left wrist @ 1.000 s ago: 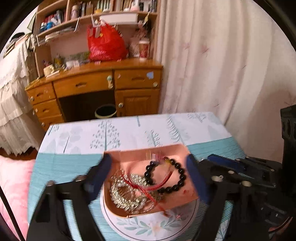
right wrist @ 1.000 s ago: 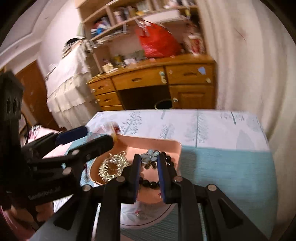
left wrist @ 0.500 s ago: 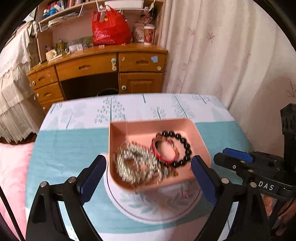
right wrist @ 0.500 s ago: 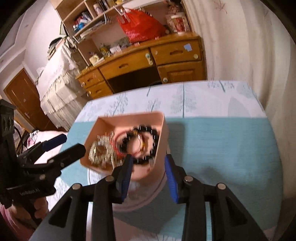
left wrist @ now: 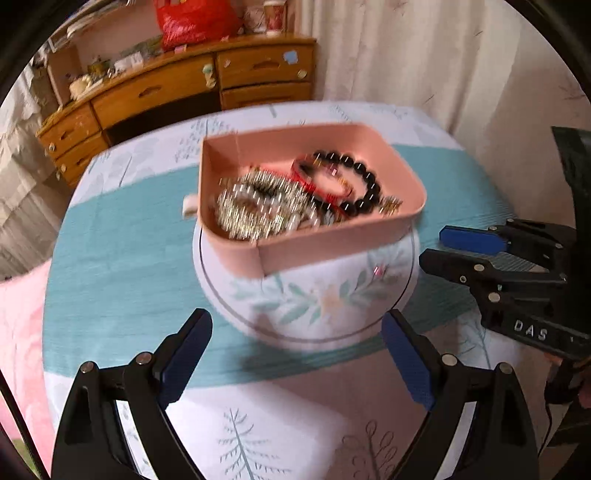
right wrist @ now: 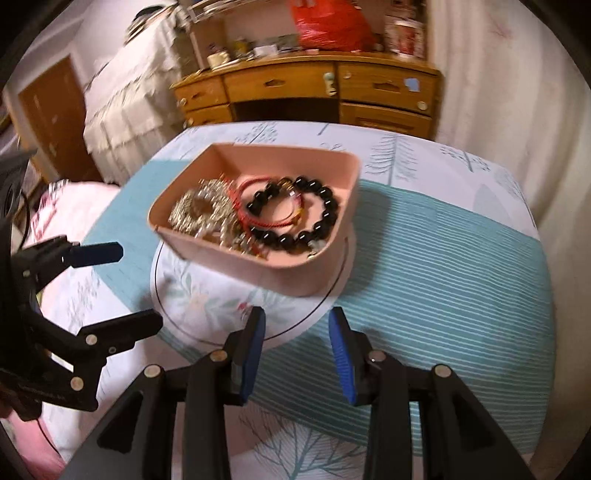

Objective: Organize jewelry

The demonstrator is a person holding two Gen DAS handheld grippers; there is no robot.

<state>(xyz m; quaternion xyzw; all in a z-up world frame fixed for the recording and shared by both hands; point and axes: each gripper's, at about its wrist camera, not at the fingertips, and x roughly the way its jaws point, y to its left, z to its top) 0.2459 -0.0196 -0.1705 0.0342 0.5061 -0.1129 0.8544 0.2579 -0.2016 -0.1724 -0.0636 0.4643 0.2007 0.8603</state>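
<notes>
A pink tray sits on a round white floral box on the table. It holds a black bead bracelet, a red cord bracelet and a silvery chain pile. My left gripper is open and empty, in front of the box; it also shows at the left of the right wrist view. My right gripper is open and empty, just short of the box; it also shows at the right of the left wrist view.
The table has a teal and white tree-print cloth. A wooden desk with drawers stands beyond it, with a red bag on top. Curtains hang at the right. A pink cushion lies at the left.
Both grippers have pulled back from the pink tray. The right gripper let go of a flower-shaped piece over the tray and opened. The left gripper was wide around the tray and now is clear of it.
</notes>
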